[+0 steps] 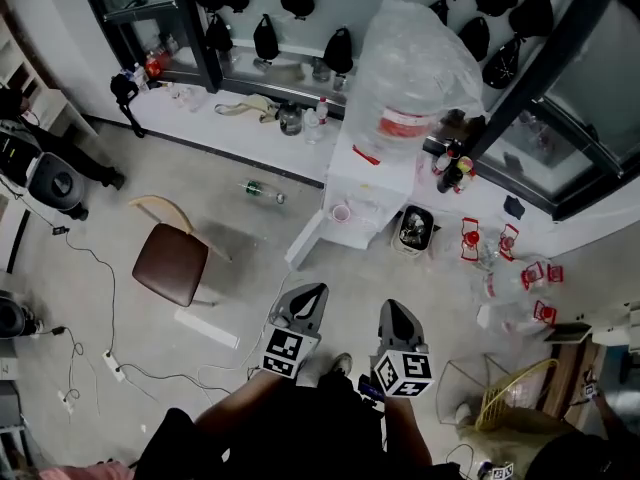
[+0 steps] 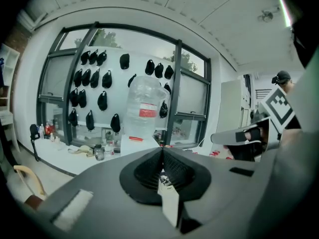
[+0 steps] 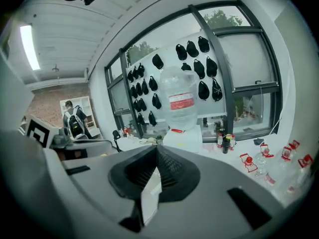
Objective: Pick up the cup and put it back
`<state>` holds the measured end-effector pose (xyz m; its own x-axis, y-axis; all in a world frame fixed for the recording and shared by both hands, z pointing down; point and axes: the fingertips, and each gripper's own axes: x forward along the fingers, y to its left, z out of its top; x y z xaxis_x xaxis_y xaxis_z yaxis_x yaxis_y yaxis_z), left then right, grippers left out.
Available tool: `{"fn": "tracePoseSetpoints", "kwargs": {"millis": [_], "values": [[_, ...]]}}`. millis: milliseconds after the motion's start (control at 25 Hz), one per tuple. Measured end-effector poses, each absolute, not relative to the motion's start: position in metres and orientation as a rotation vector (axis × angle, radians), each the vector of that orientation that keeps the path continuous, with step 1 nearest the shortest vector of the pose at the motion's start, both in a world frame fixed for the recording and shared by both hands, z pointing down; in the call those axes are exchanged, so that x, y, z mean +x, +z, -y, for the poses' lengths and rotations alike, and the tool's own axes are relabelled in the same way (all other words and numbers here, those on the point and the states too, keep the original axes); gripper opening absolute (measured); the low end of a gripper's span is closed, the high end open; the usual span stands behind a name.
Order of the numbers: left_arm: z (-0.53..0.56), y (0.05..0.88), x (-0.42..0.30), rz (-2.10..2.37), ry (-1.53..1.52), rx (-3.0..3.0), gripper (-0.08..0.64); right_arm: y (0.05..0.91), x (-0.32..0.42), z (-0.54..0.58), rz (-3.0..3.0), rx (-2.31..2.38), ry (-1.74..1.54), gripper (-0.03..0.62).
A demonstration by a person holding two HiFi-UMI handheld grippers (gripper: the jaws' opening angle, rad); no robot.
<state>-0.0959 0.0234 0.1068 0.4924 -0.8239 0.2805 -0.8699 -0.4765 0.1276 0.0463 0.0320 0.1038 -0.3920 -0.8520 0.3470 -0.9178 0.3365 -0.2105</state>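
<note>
Left gripper (image 1: pixel 312 296) and right gripper (image 1: pixel 396 313) are both closed and empty; open 1 wide before nearing the distant cup (image 1: pixel 341 213).

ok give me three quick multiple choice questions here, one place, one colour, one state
1. In the head view, the brown chair stands where from the water dispenser? A left B right C on top
2. The label on the big bottle is: A blue B red C green
3. The left gripper and right gripper are: A both open B both shut, empty C holding a cup
Answers: 1 A, the chair sits at picture left; 2 B, a red band shows; 3 B, each gripper view shows pads together, nothing between.
</note>
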Motion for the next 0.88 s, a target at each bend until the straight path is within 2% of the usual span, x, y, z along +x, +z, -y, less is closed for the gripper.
{"fn": "tracePoseSetpoints", "kwargs": {"millis": [280, 880], "values": [[-0.041, 0.079, -0.099, 1.444, 0.197, 2.538, 0.006, 0.074, 0.034, -0.056, 2.477, 1.605, 0.483, -0.006], [-0.047, 0.068, -0.098, 1.454, 0.179, 2.567, 0.006, 0.065, 0.029, -0.056, 2.489, 1.594, 0.444, -0.006]]}}
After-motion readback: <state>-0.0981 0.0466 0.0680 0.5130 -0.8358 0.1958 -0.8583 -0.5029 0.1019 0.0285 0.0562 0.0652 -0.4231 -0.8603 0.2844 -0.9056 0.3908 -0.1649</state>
